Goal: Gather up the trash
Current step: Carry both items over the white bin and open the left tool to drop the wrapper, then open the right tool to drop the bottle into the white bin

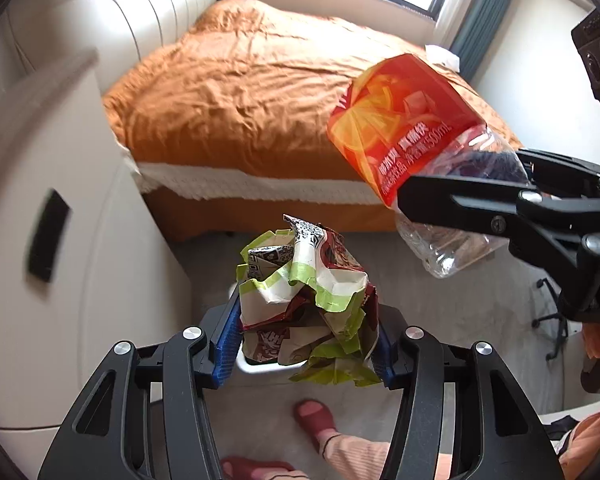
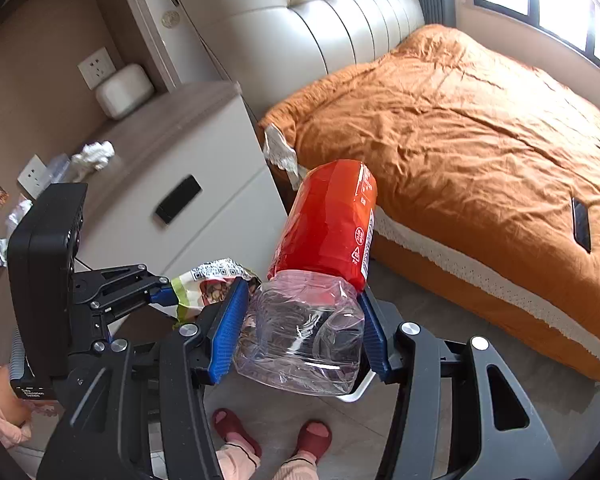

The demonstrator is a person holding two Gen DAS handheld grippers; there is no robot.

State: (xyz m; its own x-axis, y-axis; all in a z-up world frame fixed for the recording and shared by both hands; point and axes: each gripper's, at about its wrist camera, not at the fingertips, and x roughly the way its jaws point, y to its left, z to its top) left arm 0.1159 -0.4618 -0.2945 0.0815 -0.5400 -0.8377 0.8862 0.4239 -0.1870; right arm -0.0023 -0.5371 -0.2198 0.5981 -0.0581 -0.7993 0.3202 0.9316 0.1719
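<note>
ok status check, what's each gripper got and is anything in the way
Left gripper shut on crumpled wrapper. Right gripper shut on plastic bottle. White bin rim just below the wrapper. Nothing blocking.

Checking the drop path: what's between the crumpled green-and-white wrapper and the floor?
In the left wrist view, a white bin rim sits directly below the wrapper held by the left gripper.
</note>
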